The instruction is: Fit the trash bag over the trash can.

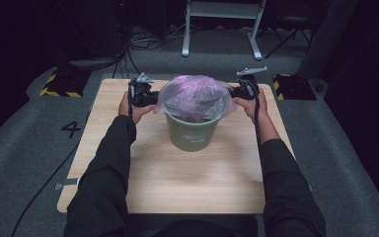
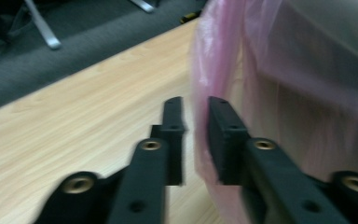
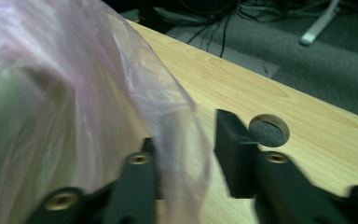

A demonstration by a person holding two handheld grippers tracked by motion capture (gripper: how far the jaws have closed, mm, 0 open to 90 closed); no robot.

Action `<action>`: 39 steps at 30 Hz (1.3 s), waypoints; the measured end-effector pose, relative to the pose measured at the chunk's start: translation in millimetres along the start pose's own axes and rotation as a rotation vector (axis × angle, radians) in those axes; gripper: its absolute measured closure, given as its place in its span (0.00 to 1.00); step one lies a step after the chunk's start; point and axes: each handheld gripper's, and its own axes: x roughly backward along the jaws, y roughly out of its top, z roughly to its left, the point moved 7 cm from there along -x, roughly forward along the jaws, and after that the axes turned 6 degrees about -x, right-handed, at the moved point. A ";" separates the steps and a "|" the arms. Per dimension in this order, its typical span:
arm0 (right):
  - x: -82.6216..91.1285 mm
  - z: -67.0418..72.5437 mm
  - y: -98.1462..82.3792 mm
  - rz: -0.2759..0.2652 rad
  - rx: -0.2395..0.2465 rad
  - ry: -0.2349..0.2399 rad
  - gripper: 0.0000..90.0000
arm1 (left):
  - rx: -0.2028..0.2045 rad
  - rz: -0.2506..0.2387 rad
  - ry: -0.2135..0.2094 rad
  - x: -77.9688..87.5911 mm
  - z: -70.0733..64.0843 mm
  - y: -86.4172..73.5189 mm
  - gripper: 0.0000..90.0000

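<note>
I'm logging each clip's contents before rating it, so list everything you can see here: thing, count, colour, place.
bin: one, green, middle of the table, upright.
bag: one, pink see-through plastic, draped over the bin's mouth, its edges hanging down both sides.
table: one, light wood, with a round hole near the far right edge.
floor pads: two, black with yellow stripes, beyond the table's far corners.
metal frame: one, white, on the grey floor behind.
left gripper: one, black, at the bag's left side; jaws slightly apart with the bag's edge between them.
right gripper: one, black, at the bag's right side; jaws apart, film between them.
sleeves: two, black, coming in from the bottom.
</note>
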 end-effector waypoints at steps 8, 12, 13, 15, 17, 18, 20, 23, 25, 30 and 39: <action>28.7 -5.6 -8.5 -0.024 0.094 -0.058 0.40 | -0.080 -0.112 -0.020 50.5 2.0 -9.6 0.39; 46.0 -6.4 -2.6 -0.073 0.131 -0.095 0.35 | -0.168 -0.138 -0.085 68.4 -15.0 -15.4 0.33; 51.1 -4.2 -1.5 -0.083 0.139 -0.082 0.35 | -0.181 -0.140 -0.096 71.5 -19.0 -18.0 0.32; 61.9 0.2 0.0 -0.105 0.158 -0.058 0.34 | -0.200 -0.128 -0.117 75.4 -26.3 -23.1 0.30; 70.7 4.0 -0.7 -0.115 0.177 -0.047 0.33 | -0.223 -0.118 -0.110 76.8 -33.2 -26.3 0.29; 74.8 7.0 -1.8 -0.118 0.188 -0.031 0.32 | -0.234 -0.112 -0.104 77.0 -35.2 -26.5 0.29; 81.9 13.8 -5.3 -0.112 0.222 -0.004 0.30 | -0.261 -0.112 -0.092 77.5 -40.2 -24.3 0.29; 94.4 20.9 -11.3 -0.117 0.263 0.001 0.30 | -0.283 -0.111 -0.090 75.4 -46.9 -19.6 0.29; 103.1 25.8 -17.0 -0.126 0.267 0.037 0.27 | -0.302 -0.089 -0.088 70.7 -51.0 -19.4 0.30; 119.5 51.0 -37.1 -0.138 0.349 0.139 0.25 | -0.334 -0.071 -0.026 61.1 -53.2 -17.5 0.48; 99.6 88.4 -57.6 -0.073 0.484 0.087 0.78 | -0.338 -0.087 -0.036 51.8 -55.7 -15.8 1.00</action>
